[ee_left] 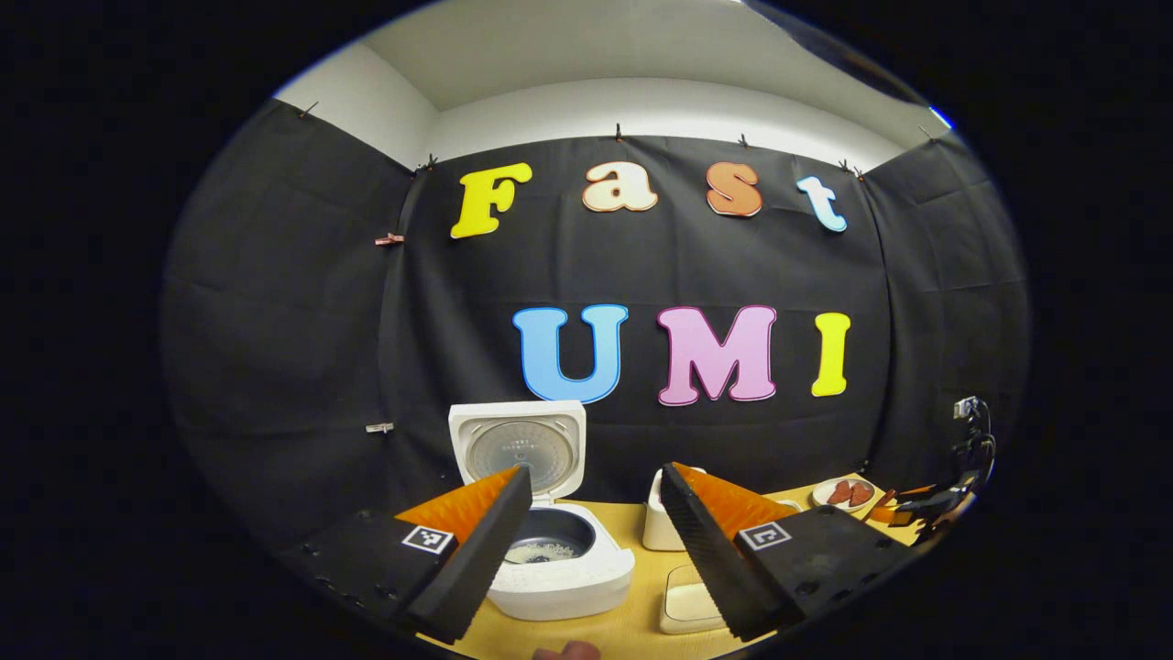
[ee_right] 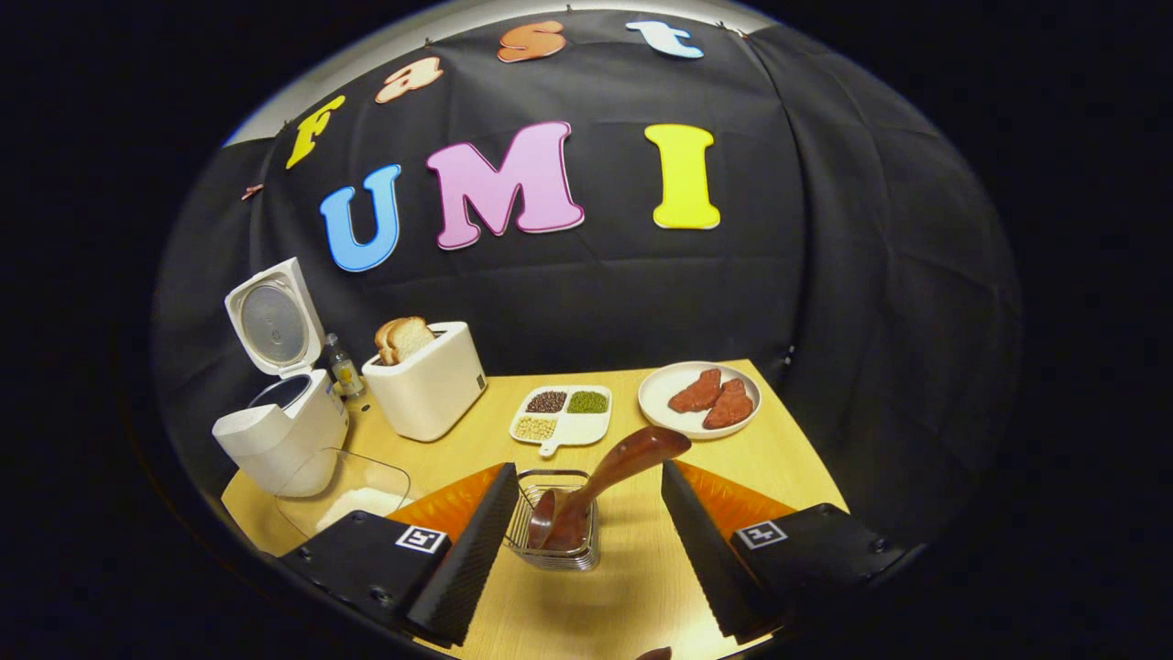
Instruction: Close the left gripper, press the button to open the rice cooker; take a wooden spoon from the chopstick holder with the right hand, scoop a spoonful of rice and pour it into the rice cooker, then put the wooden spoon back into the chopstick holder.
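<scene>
The white rice cooker point(ee_left: 559, 568) stands with its lid point(ee_left: 518, 449) up, and some rice lies in the dark inner pot. My left gripper point(ee_left: 596, 472) is open just before it, holding nothing. In the right gripper view the cooker point(ee_right: 275, 431) is at the far left of the table. The wooden spoon point(ee_right: 605, 477) leans in the wire chopstick holder point(ee_right: 554, 541), its handle up to the right. My right gripper point(ee_right: 588, 469) is open, one finger on each side of the holder, touching neither. A clear container of rice point(ee_right: 348, 495) sits beside the cooker.
A white toaster point(ee_right: 426, 380) with bread stands behind the rice container, a small bottle point(ee_right: 344, 367) next to it. A divided dish of beans point(ee_right: 564, 414) and a plate of meat point(ee_right: 701, 399) lie farther back. The wooden table's edge runs close on the right.
</scene>
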